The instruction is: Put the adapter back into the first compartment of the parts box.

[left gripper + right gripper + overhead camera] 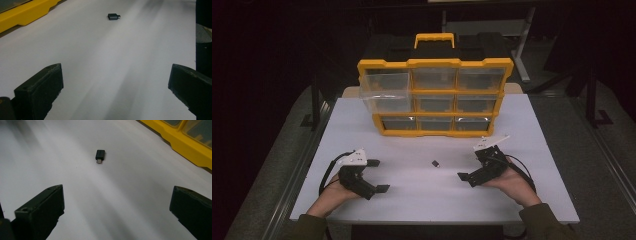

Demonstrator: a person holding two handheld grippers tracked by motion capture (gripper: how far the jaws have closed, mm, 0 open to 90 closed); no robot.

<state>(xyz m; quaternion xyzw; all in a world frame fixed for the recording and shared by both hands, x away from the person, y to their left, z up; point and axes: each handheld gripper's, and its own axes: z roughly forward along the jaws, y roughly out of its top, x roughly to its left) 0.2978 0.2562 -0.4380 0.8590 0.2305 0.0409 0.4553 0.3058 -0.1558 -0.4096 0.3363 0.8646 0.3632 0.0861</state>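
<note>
A small black adapter (436,163) with a short metal plug at one end lay flat on the white worktop (522,130), a little below the centre of the high view and roughly midway between the two tongs. In the left gripper view it sat near the top of the frame, just right of centre (114,16), well ahead of the jaws; in the right gripper view it lay in the upper middle (100,156), plug end toward the camera, closer to those jaws yet clear of them. Nothing touched it.

The left tongs (377,175) rested low on the worktop in the lower left of the high view, held in a hand (332,195), jaws spread wide and empty. The right tongs (469,162) sat in the lower right, held in the other hand (514,182), likewise released, with bare worktop between the jaws. Both pointed inward toward the adapter.

Beyond it, across the upper centre of the high view, stood a yellow-and-black organiser case (434,97) with a grid of clear-fronted drawers and a yellow handle on top. Its upper-left drawer (384,90) stuck out from the frame. The case's yellow edge showed in the upper left of the left gripper view (27,12) and the upper right of the right gripper view (185,145).
</note>
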